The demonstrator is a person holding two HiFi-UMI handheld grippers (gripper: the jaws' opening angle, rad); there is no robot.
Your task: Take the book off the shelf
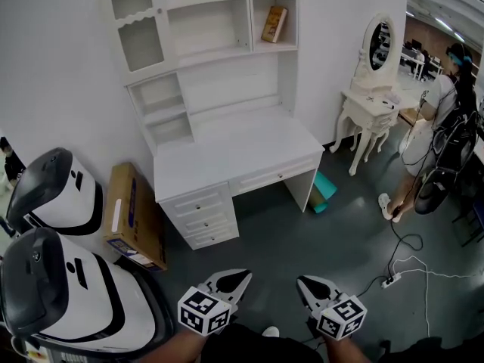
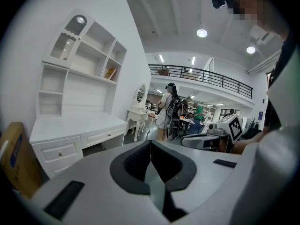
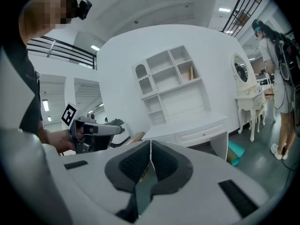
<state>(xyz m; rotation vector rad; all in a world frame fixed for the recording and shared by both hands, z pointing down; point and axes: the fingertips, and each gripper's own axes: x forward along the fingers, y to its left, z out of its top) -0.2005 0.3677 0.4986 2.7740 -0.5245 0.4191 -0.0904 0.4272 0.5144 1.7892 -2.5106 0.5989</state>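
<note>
Book: tan-brown cover; stands on end, leaning to one side; located in the upper right compartment of the white shelf; alone in that compartment.

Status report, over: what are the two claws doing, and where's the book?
Left gripper, right gripper: both shut, empty. Book leaning in right-hand compartment of shelf, untouched. Desk stands between grippers and shelf.

— What's ahead of the left gripper and right gripper?
— A white desk with shelf, well apart. A book leans in its top right compartment.
— The floor?
— A cardboard box ahead-left of the left gripper; a power strip beside the right.
</note>
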